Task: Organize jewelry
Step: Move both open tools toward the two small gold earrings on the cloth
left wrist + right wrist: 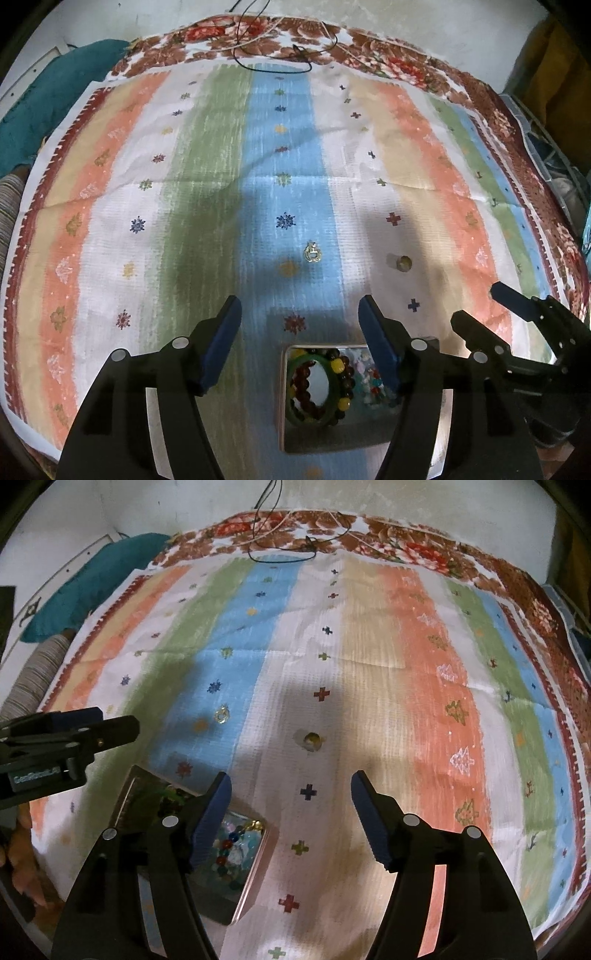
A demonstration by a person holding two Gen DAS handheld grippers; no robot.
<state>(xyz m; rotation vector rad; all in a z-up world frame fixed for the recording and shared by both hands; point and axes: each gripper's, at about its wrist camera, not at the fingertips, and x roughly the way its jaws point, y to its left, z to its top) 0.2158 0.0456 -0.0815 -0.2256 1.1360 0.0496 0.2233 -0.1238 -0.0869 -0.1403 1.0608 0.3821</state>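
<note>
Metal tray (284, 424) with beaded bracelets (317, 384) is seen below the left gripper (299, 314); both it and the right gripper (290, 790) are held open, empty.

Left gripper (299, 314) fills the lower frame of its own view, fingers (221, 343) spread wide, empty. Right gripper (290, 790) likewise gapes in its view's lower frame, holding nothing.

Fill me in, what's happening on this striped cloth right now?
A person is sorting jewelry with two handheld grippers. The tin near the cloth's front edge already holds bead bracelets. Two pieces are still loose on the striped cloth: a small gold pendant and a ring. The left gripper and right gripper are both open and empty, above the cloth, the right one facing the ring.
</note>
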